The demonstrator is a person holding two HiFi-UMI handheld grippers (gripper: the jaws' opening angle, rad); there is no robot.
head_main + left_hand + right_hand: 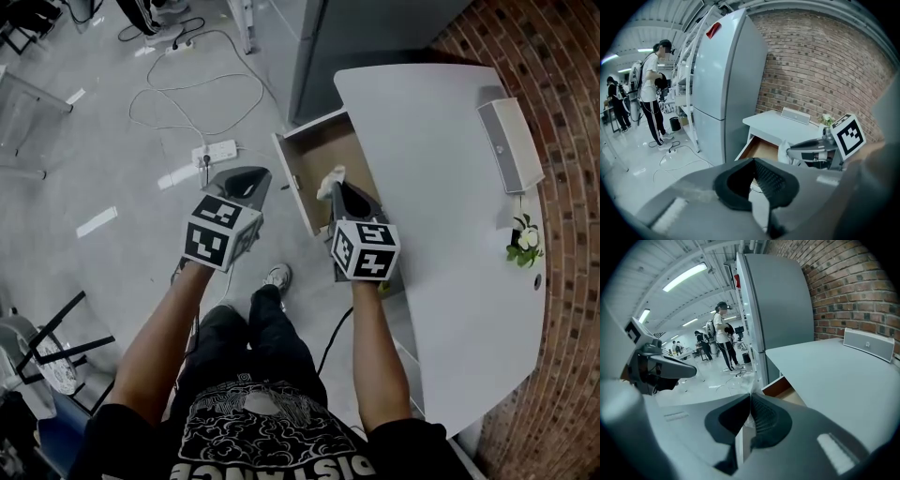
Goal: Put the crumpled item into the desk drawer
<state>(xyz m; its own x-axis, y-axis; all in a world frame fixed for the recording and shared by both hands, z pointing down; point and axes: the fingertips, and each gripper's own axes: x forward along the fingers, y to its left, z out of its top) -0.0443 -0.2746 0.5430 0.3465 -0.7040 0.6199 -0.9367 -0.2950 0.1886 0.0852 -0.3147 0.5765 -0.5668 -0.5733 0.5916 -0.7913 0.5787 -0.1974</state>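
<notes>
White crumpled item (333, 178) sits pinched in your right gripper (339, 193) jaws, drawer (319, 150) at 12 o'clock; thin grip, may drop outside. Left gripper (251, 181) jaws pressed together, empty.

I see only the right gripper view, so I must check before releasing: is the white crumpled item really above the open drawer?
Observer: Yes. In the head view the crumpled item sticks out of the right gripper, directly over the open drawer.
Operator: And the other gripper, is it holding something?
Observer: No. The left gripper is shut with nothing between its jaws, as its own view shows.
Operator: Where is it?
Observer: The head view shows it above the floor, left of the drawer and not touching it.
</notes>
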